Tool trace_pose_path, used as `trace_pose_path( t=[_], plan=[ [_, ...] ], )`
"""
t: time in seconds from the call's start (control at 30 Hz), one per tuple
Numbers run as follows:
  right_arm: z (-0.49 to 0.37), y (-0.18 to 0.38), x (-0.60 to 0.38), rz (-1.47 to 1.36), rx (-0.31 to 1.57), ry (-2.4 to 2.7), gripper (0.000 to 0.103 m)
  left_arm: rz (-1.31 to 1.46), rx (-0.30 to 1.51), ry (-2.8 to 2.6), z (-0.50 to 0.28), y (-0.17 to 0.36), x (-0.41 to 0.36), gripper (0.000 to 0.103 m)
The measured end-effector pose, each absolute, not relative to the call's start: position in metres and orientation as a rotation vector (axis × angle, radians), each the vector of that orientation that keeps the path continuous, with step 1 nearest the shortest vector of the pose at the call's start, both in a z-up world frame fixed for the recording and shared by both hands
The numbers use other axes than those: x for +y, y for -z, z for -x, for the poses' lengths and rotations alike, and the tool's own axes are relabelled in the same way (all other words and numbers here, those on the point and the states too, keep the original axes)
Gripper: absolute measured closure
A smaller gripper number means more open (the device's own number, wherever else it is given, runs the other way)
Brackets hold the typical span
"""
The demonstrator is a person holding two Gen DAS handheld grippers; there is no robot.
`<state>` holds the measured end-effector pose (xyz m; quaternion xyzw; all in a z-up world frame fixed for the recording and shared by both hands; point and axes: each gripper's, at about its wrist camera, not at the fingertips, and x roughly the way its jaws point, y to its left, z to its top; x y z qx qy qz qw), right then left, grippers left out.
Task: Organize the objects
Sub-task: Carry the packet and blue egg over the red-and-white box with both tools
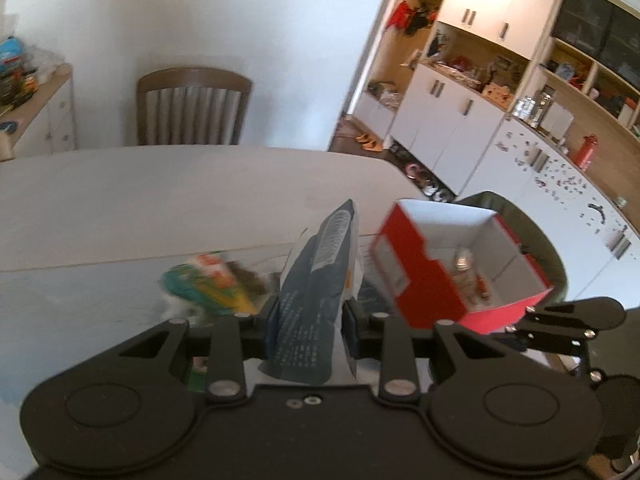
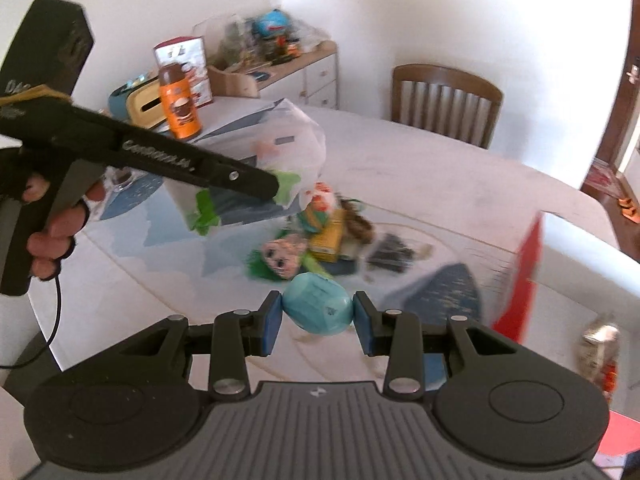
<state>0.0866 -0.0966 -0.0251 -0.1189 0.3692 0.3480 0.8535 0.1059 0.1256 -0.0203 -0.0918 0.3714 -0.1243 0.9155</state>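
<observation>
The left tool (image 1: pixel 308 330) is clenched on a dark blue-grey packet (image 1: pixel 316 292), its blue pads pressing the lower part of the packet from both sides. The packet stands nearly upright between the fingers, its top leaning slightly toward the red box (image 1: pixel 452 268) just beside it on the right. That box is open at the top, white inside, and tilted; a few small items lie at its bottom, too blurred to name. Part of the other tool's black frame shows at the box's lower right corner, though whether it touches the box cannot be told. Behind the packet, on the pale tabletop (image 1: pixel 160 200), sits a blurred heap of green, yellow and orange wrappers (image 1: pixel 208 284).

In the right wrist view, the right tool (image 2: pixel 318 316) grips a turquoise egg-shaped object (image 2: pixel 318 308), the two blue pads closed against its ends with the fingers set moderately wide to fit it. The egg is held above the tabletop, near the pile of loose things: a green-haired doll face (image 2: pixel 284 258), a yellow box (image 2: pixel 330 240) and dark packets (image 2: pixel 390 256). The red box appears at the right edge as a red wall, close to the tool's right side. At upper left a hand (image 2: pixel 56 220) holds the handle of the left tool, whose black body reaches across toward a white plastic bag (image 2: pixel 292 148) with green inside. Farther back on the tabletop stand an orange bottle (image 2: pixel 180 104) and a red-and-white pouch (image 2: pixel 186 56).
</observation>
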Motion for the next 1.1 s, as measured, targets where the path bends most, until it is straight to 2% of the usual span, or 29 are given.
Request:
trace_pose_path(
  t=[0.47,1.1],
  plan=[
    [-0.120,0.019,-0.217,0.187,0.748,-0.589,0.065,0.133,0.776,0.377,-0.140,0.019,-0.004,0.072],
    [-0.182,0.053,-0.325,0.169,0.802,-0.380,0.065,0.018,0.858,0.414,-0.221,0.046,-0.111,0.072]
  ],
)
